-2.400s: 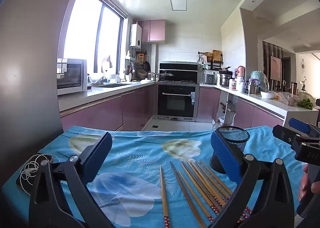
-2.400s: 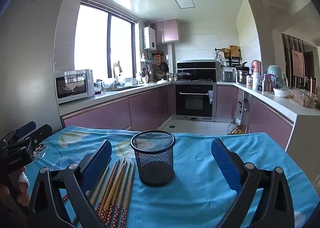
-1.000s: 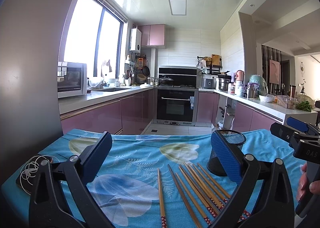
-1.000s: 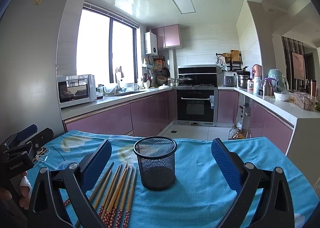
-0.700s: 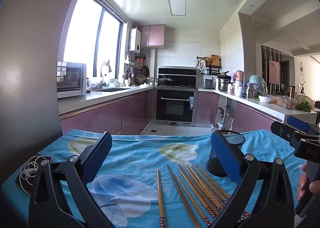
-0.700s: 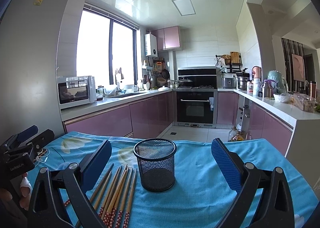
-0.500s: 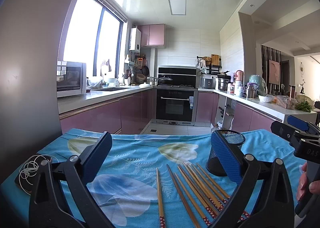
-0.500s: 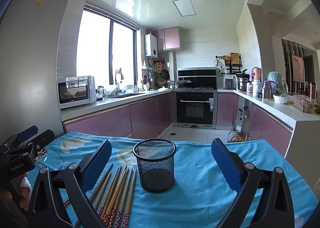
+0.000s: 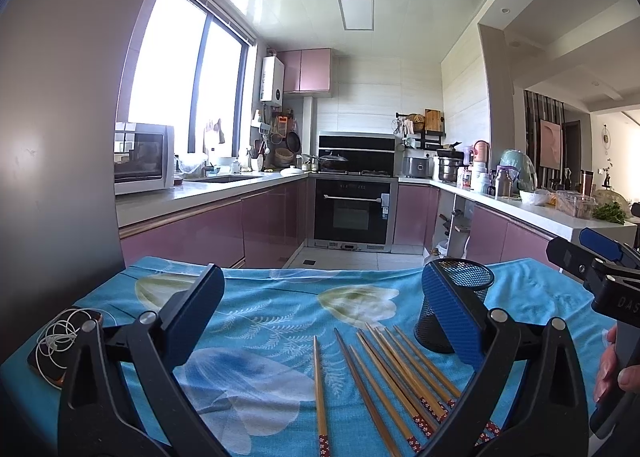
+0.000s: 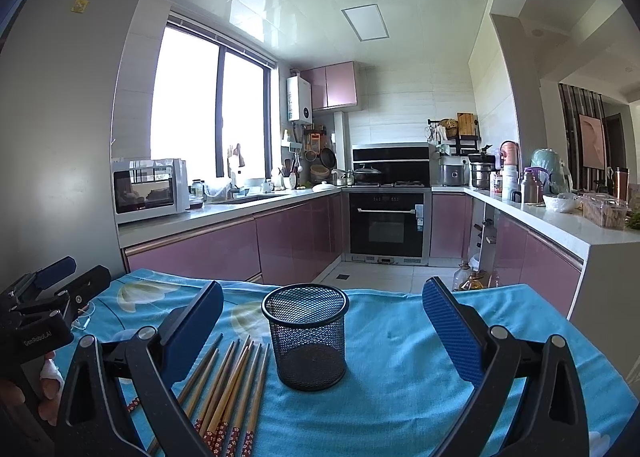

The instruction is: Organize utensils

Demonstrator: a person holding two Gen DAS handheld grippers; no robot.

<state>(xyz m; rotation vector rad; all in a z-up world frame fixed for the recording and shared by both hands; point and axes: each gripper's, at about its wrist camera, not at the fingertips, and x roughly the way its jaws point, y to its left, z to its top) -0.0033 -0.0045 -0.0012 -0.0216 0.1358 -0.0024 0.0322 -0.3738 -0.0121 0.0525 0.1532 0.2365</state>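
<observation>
Several wooden chopsticks with red patterned ends lie side by side on a blue flowered tablecloth; one chopstick lies apart to their left. A black mesh cup stands upright just right of them, partly behind my left gripper's right finger. The left gripper hovers open above the chopsticks, holding nothing. In the right wrist view the mesh cup is empty and stands between the fingers of my open right gripper, with the chopsticks to its left.
A phone with a coiled white cable lies at the table's left edge. Beyond the far table edge are the kitchen floor, pink cabinets and an oven. A grey wall panel stands close on the left. A hand holds the right gripper's handle.
Both grippers have tilted slightly upward and eased back, so the cup and chopsticks sit a little lower in view. Both stay open. Nothing on the table has moved.
</observation>
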